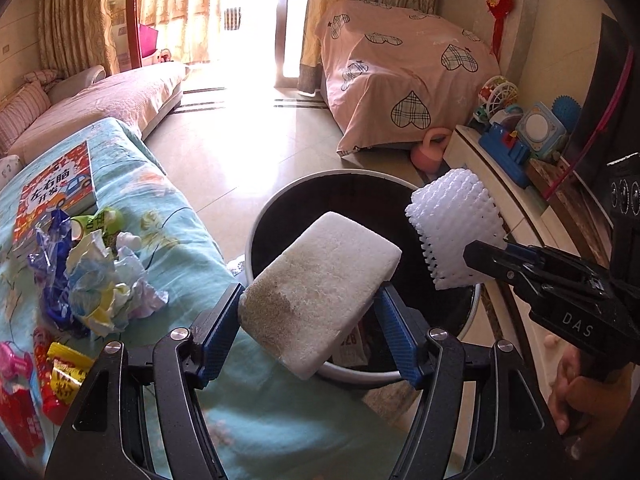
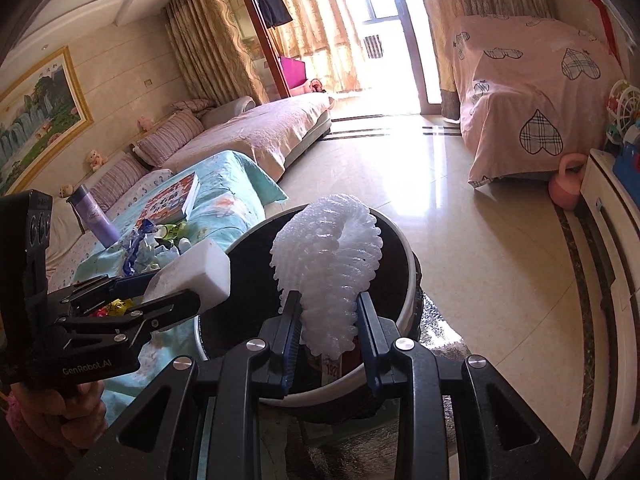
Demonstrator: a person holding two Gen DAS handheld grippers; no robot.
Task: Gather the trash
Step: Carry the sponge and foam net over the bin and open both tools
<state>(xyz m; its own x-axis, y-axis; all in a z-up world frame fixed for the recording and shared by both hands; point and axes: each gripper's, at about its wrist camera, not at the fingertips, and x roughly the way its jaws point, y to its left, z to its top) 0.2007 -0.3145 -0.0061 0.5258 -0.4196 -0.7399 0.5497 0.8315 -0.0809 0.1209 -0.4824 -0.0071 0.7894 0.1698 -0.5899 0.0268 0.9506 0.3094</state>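
Observation:
My left gripper is shut on a white foam block with a brown-stained end, held over the near rim of the round black trash bin. My right gripper is shut on a white foam fruit net, held above the same bin. The right gripper also shows in the left wrist view with the net. The left gripper and block show in the right wrist view. A pile of crumpled wrappers lies on the teal-covered table.
A red children's book and snack packets lie on the teal cloth. A purple bottle stands farther left. A white cabinet with toys is on the right. A sofa and a covered bed stand beyond open tiled floor.

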